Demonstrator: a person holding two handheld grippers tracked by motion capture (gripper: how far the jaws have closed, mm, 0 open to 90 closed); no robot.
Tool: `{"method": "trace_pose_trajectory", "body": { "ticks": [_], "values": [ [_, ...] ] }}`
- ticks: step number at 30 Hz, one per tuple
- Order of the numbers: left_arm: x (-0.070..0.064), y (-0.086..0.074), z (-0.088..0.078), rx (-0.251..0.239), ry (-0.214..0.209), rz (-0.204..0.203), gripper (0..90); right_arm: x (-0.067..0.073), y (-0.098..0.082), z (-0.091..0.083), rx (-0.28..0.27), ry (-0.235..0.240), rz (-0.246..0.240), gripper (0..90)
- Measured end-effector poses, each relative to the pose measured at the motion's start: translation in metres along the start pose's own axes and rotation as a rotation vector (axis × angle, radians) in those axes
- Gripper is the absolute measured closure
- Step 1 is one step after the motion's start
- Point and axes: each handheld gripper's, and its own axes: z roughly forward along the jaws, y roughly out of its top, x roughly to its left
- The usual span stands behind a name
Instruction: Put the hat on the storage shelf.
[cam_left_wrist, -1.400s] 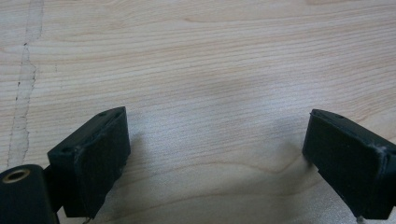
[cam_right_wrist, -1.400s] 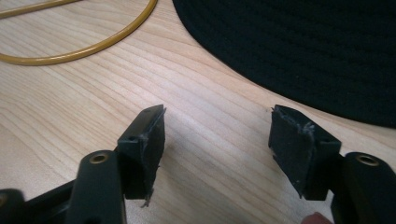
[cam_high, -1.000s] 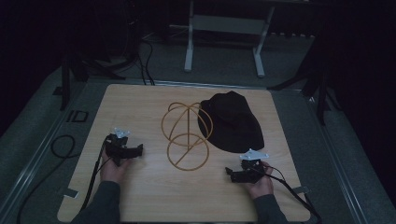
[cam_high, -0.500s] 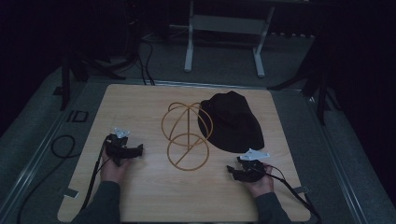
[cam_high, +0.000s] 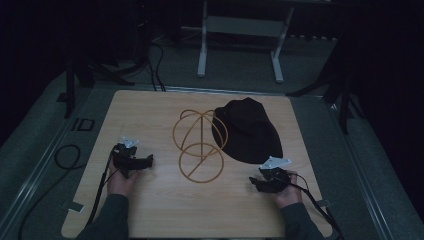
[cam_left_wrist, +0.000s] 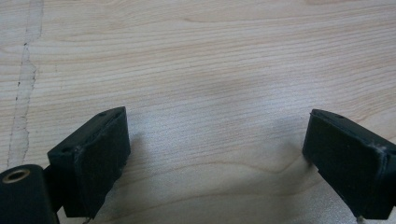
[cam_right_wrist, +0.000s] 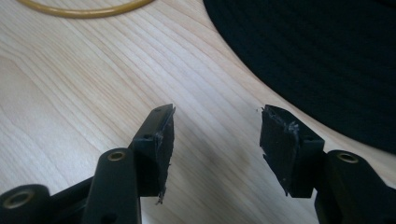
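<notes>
A pale wooden table with visible grain (cam_high: 150, 115) is standing on grey carpet in a dark room, a white metal stand (cam_high: 240, 30) behind it. The black woven hat (cam_high: 247, 131) is lying near the far right, touching a round golden wire frame (cam_high: 200, 145). The left gripper (cam_high: 146, 161) is spread wide over bare wood; the right gripper (cam_right_wrist: 215, 140), just beside the hat's brim, has been narrowing its jaws with nothing between them
</notes>
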Motion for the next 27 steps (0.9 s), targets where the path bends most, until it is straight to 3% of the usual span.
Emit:
{"method": "trace_pose_trajectory", "body": {
  "ticks": [13, 20, 27],
  "values": [
    [0.0, 0.0, 0.0, -0.001, 0.002, -0.001, 7.7, -0.012, 0.007, -0.014, 0.09, -0.047, -0.095, 48.9],
    [0.0, 0.0, 0.0, -0.001, 0.002, -0.001, 7.7, -0.021, 0.015, -0.024, 0.12, -0.037, -0.101, 50.8],
    [0.0, 0.0, 0.0, -0.002, 0.002, -0.001, 7.7, -0.031, 0.023, -0.031, 0.112, -0.02, -0.084, 52.6]
  ]
}}
